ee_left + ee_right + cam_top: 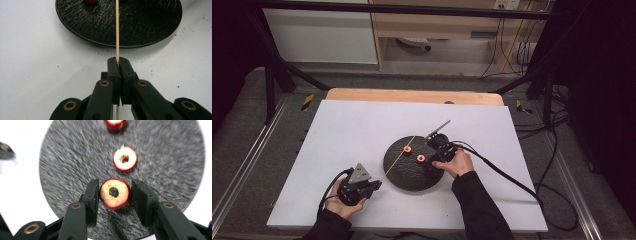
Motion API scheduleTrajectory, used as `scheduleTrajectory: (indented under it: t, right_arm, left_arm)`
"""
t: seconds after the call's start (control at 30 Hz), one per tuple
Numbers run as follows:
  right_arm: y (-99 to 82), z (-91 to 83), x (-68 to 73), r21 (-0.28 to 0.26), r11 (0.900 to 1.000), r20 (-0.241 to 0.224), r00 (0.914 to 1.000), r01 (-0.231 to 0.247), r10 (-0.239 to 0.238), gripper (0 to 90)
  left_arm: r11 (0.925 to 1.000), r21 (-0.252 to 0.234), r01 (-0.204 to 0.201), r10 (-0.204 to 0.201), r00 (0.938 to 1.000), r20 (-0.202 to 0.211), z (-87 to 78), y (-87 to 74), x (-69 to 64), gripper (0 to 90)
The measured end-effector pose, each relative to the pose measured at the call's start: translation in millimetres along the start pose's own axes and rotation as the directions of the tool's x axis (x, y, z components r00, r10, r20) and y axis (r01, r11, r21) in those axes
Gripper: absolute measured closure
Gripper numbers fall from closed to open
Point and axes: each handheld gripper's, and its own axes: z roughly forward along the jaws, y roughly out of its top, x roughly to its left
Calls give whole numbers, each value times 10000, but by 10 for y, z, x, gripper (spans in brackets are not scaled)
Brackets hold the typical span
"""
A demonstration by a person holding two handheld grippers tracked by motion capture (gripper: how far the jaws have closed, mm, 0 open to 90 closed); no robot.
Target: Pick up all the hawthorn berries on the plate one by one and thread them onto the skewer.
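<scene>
- Cored fruit slice [114,193], red-skinned: lies on the near part of the round black plate [62,170], between the right claw's [115,192] jaws; one pad touches it, the other stands just clear.
- Two more slices [125,158] lie farther along the plate.
- Wooden skewer [117,30]: clamped in the fully closed left claw [117,62], reaching over the plate.
- Plate rests mid-counter [352,130].

Lab recording bay: black frame rails [282,65] at 10 o'clock, loose cables [517,50] at 1 o'clock, white-topped table [352,125].
</scene>
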Motion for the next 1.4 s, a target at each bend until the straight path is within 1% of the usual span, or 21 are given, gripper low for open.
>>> scheduleTrajectory:
  t: [0.07, 0.13, 0.23, 0.33, 0.4, 0.5, 0.6, 0.67, 0.7, 0.77, 0.8, 0.97, 1.0, 1.07, 1.13, 1.17, 1.23, 1.3, 1.33, 1.37, 1.4]
  right_arm:
    - [-8, -90, 10, -494, 9987, -52, 9999, -153, 150, 593]
    - [-25, -166, 17, -1021, 9945, -108, 9997, -225, 215, 593]
    - [-72, -257, 7, -1817, 9823, -336, 9986, -463, 409, 593]
    - [-139, -320, -39, -2721, 9598, -627, 9965, -696, 545, 594]
    - [-191, -357, -68, -3272, 9398, -915, 9932, -987, 724, 593]
    - [-273, -405, -97, -4133, 8977, -1401, 9848, -1528, 1031, 594]
    - [-351, -430, -128, -4996, 8408, -1905, 9733, -2083, 1280, 594]
    - [-399, -437, -152, -5472, 7991, -2250, 9633, -2491, 1462, 594]
    - [-420, -437, -165, -5654, 7809, -2393, 9588, -2657, 1529, 594]
    - [-452, -431, -185, -5920, 7504, -2630, 9506, -2939, 1648, 594]
    - [-466, -426, -195, -6006, 7373, -2778, 9454, -3093, 1703, 595]
    - [-498, -395, -215, -6381, 6926, -3018, 9368, -3364, 1769, 595]
    - [-501, -389, -216, -6476, 6800, -3078, 9344, -3438, 1793, 596]
    - [-500, -383, -218, -6587, 6668, -3131, 9328, -3486, 1783, 596]
    - [-491, -378, -216, -6828, 6414, -3130, 9333, -3498, 1758, 596]
    - [-485, -379, -213, -6913, 6271, -3213, 9300, -3590, 1782, 596]
    - [-475, -382, -219, -7114, 6012, -3258, 9288, -3640, 1768, 596]
    - [-467, -395, -221, -7331, 5715, -3272, 9278, -3688, 1790, 597]
    - [-466, -401, -219, -7397, 5606, -3287, 9268, -3723, 1819, 597]
    - [-464, -405, -223, -7504, 5496, -3228, 9292, -3672, 1800, 597]
    - [-460, -410, -226, -7573, 5378, -3251, 9281, -3705, 1814, 597]
  left_arm:
    - [10000, -43, 0, 0, 10000, -30, -1, 0, -6, 883]
    - [10000, -90, 23, -23, 10000, -50, -1, 0, -10, 882]
    - [9998, -156, 90, -91, 9999, -54, -4, 1, -12, 882]
    - [9995, -251, 183, -184, 9998, -49, -6, 0, -16, 882]
    - [9993, -312, 229, -231, 9997, -74, -4, 0, -23, 883]
    - [9987, -400, 300, -305, 9995, -115, 2, 1, -34, 882]
    - [9981, -466, 408, -415, 9990, -159, 8, 4, -45, 883]
    - [9976, -494, 477, -486, 9987, -163, 13, 7, -52, 882]
    - [9974, -518, 495, -505, 9986, -184, 17, 9, -57, 882]
    - [9972, -533, 521, -530, 9985, -154, 28, 15, -70, 882]
    - [9972, -550, 513, -522, 9985, -162, 33, 16, -75, 882]
    - [9968, -611, 510, -517, 9986, -102, 63, 34, -125, 882]
    - [9968, -615, 504, -511, 9986, -96, 66, 39, -137, 882]
    - [9966, -649, 512, -518, 9986, -79, 74, 49, -159, 882]
    - [9959, -712, 566, -572, 9983, -62, 81, 64, -183, 883]
    - [9955, -747, 589, -594, 9982, -42, 82, 72, -193, 883]
    - [9945, -835, 634, -641, 9979, -63, 79, 88, -213, 882]
    - [9934, -919, 687, -695, 9976, -53, 77, 99, -227, 883]
    - [9929, -953, 712, -719, 9974, -39, 79, 104, -235, 882]
    - [9928, -959, 721, -730, 9973, -51, 81, 108, -244, 882]
    - [9928, -964, 714, -722, 9974, -49, 87, 113, -252, 882]
